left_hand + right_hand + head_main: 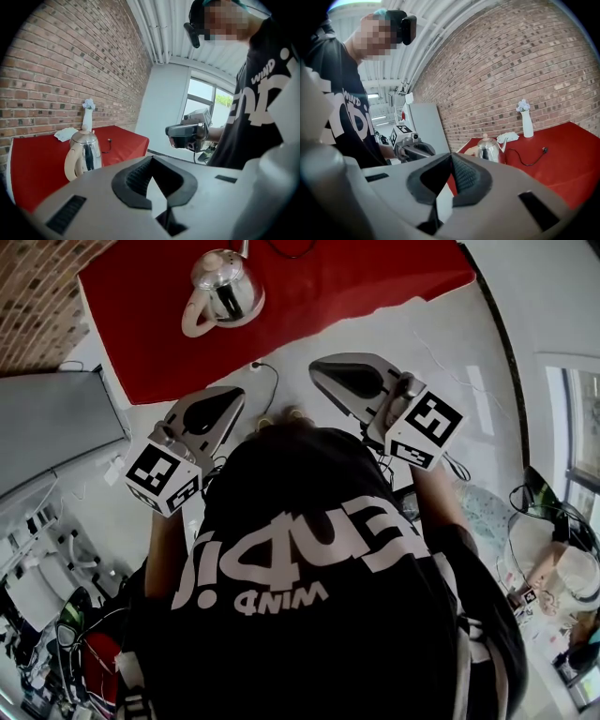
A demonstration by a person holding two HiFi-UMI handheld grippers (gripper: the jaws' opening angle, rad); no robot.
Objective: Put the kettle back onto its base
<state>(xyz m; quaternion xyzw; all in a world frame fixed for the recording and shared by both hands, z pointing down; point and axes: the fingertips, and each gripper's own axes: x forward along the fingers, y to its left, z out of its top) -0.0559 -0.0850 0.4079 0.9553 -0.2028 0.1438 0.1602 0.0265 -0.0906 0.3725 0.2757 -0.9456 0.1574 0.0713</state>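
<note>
A shiny steel kettle [225, 289] with a cream handle stands on the red table [356, 287], far ahead of both grippers. It also shows in the left gripper view, kettle [84, 154], and in the right gripper view, kettle [490, 149]. No separate base shows, and I cannot tell whether one lies under the kettle. My left gripper [234, 395] and right gripper [319, 369] hang over the white floor, short of the table, both shut and empty. Up close, the left gripper [151, 160] and the right gripper [451, 155] have their pads meeting.
A black cord with a plug [527, 161] lies on the red cloth beside a white vase [527, 123] and a white cloth [508, 137]. A grey cabinet [56, 427] stands left of the table. Another cable [267, 371] lies on the floor, with clutter at the right [553, 559].
</note>
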